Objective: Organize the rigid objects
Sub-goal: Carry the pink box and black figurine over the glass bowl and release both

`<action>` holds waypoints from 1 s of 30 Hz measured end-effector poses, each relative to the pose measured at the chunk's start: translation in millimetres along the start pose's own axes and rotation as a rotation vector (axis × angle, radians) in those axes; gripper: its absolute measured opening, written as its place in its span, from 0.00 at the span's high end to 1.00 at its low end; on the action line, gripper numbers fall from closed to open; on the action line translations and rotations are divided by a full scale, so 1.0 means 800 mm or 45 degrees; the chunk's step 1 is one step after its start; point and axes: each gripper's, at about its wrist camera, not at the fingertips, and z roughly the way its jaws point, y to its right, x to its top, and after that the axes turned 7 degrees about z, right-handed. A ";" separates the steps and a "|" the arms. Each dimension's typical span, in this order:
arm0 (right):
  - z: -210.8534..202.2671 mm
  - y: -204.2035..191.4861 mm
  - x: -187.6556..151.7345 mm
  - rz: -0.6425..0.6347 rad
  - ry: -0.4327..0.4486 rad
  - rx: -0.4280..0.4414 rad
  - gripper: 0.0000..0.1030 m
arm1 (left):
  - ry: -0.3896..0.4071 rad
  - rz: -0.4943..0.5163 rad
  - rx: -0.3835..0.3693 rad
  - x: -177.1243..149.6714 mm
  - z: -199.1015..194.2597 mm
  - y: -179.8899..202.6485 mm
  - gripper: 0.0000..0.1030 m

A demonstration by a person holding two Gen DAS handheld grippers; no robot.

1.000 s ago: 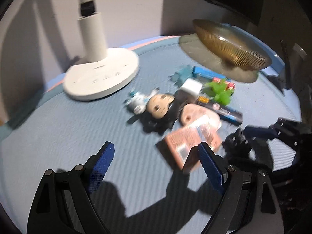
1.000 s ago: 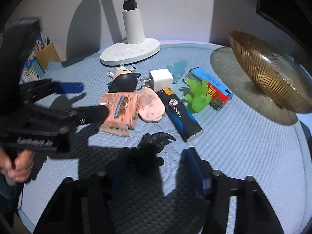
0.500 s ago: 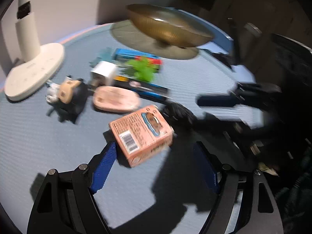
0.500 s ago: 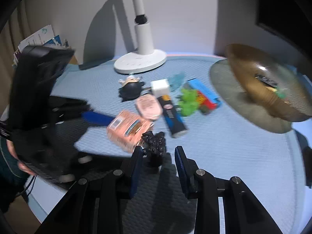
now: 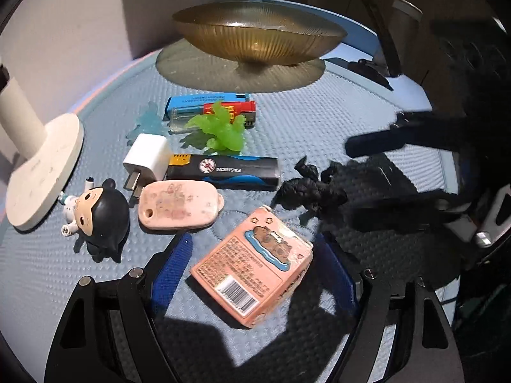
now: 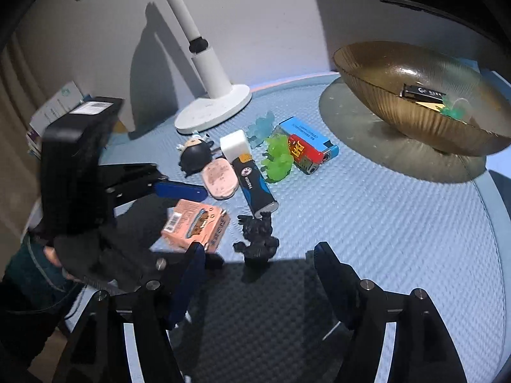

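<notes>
A pink printed box [image 5: 252, 268] lies tilted on the blue mat [image 5: 319, 121] between the blue pads of my left gripper [image 5: 254, 249]. The jaws are closing, with a gap showing on each side of the box. In the right wrist view the same box [image 6: 194, 226] sits at the left gripper's tip, one blue finger [image 6: 179, 188] showing beyond it. My right gripper [image 6: 259, 249] is opening wide. A black spiky figurine [image 6: 257, 239] stands free on the mat just ahead of its tips.
A gold ribbed bowl [image 6: 421, 95] at the back right holds a black item and a green piece. A white lamp base [image 5: 41, 166] stands left. Mid-mat lie a black lighter [image 5: 223, 172], white charger [image 5: 147, 156], green figure [image 5: 223, 131], pink tag [image 5: 179, 206] and doll [image 5: 99, 214].
My left gripper swung in over the pink box and now straddles it. The right jaws, narrow around the black figurine half a second ago, have spread wide and left it standing.
</notes>
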 end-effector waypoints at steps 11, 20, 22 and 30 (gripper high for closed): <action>0.005 -0.025 0.000 -0.150 0.049 -0.138 0.68 | 0.117 -0.163 0.067 -0.012 -0.037 0.008 0.40; -0.153 0.058 0.111 0.067 0.443 -0.367 0.67 | 0.455 -0.224 0.181 0.168 -0.099 -0.004 0.39; -0.156 0.078 0.135 0.135 0.423 -0.435 0.67 | 0.442 -0.258 0.192 0.201 -0.082 -0.017 0.39; -0.083 0.151 0.161 0.302 0.129 -0.504 0.67 | 0.203 -0.355 0.168 0.244 0.035 -0.038 0.39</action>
